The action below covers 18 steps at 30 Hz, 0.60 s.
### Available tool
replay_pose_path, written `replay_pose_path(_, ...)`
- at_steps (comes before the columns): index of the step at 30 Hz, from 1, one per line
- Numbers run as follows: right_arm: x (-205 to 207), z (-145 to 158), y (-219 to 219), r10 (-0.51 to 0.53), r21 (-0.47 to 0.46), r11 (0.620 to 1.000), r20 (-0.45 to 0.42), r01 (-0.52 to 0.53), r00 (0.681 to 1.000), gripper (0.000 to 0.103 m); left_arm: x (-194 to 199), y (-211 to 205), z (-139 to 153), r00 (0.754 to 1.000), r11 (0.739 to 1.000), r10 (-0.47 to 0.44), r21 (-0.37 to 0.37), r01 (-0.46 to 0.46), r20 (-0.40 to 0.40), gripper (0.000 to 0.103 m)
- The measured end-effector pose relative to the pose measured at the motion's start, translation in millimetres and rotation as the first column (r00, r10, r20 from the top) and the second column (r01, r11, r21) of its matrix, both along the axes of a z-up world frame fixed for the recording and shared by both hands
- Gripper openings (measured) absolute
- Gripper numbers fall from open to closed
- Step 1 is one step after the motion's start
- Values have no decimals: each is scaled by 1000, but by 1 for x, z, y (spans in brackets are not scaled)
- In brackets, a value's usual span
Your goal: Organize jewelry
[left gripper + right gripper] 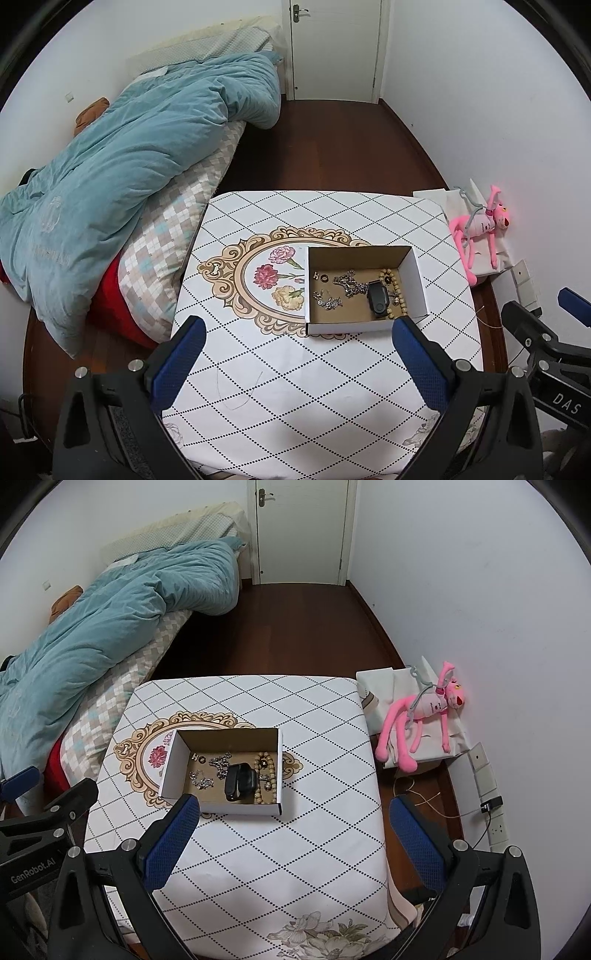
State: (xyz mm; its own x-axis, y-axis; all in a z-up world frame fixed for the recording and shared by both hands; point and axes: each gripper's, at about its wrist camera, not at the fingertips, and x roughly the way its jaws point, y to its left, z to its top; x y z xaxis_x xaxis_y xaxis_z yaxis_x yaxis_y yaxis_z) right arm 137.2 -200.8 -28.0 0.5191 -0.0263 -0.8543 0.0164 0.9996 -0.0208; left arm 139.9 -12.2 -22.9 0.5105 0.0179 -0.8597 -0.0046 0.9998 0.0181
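Both hand-held grippers, left [297,341] and right [290,818], hover wide and empty; ahead on the table [295,387], the cardboard box [415,280] holds tangled jewelry [345,286], best approached slowly from above.

Blue duvet [122,147], pink plush toy [424,712]

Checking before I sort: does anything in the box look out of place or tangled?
Yes: in the cardboard box, a black smartwatch lies over the silver chain and beside the wooden beads, loosely heaped, unsorted.
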Motion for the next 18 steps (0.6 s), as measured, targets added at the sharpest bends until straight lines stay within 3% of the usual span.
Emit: replay_pose_path(18, 1, 2, 3, 24, 1, 1000, -7, -24, 1000, 103, -1, 2, 1, 1000, 1000, -4, -5, 4, 6, 103)
